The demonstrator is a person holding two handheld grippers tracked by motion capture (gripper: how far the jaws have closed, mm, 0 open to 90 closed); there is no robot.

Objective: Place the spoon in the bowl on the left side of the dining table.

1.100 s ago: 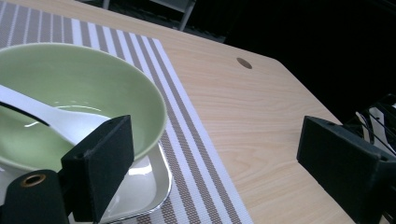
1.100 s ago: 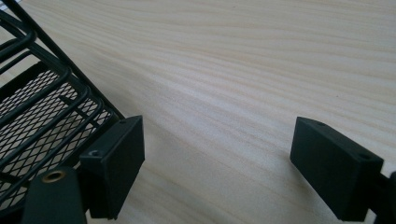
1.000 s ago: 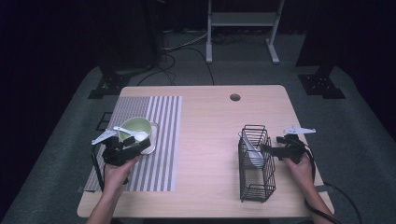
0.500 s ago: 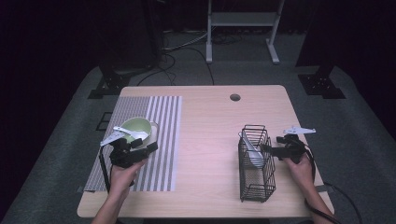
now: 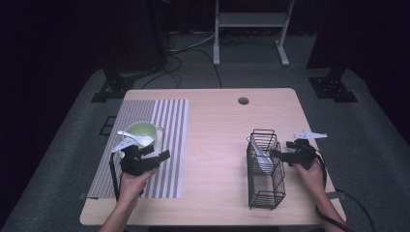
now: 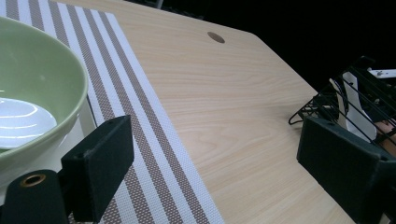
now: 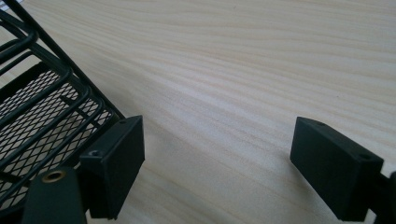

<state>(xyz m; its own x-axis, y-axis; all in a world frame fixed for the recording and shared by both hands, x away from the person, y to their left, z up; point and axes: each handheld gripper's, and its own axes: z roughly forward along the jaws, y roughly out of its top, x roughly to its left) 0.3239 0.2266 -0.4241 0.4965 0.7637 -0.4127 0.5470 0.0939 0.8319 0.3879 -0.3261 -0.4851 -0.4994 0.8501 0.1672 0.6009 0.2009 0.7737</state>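
A pale green bowl [image 5: 142,131] stands on a striped placemat [image 5: 167,145] at the table's left, with a white spoon [image 5: 138,138] lying in it. My left gripper [image 5: 160,156] sits just in front of the bowl, open and holding nothing. In the left gripper view the bowl [image 6: 42,79] lies left of the left gripper [image 6: 219,154]. At the right stands a black wire basket [image 5: 263,169] with a white spoon [image 5: 261,157] inside. My right gripper [image 5: 279,155] is open beside the basket's right wall. In the right gripper view the basket [image 7: 42,107] is left of the right gripper [image 7: 217,149].
The wooden table [image 5: 217,145] has a round cable hole [image 5: 243,101] near its far edge. Bare wood lies between the placemat and the basket. Dark floor, cables and stand legs [image 5: 249,29] lie beyond the table.
My left gripper has drawn back from the bowl, slightly right and toward the person, its jaws turning to the right. The right gripper has stayed put.
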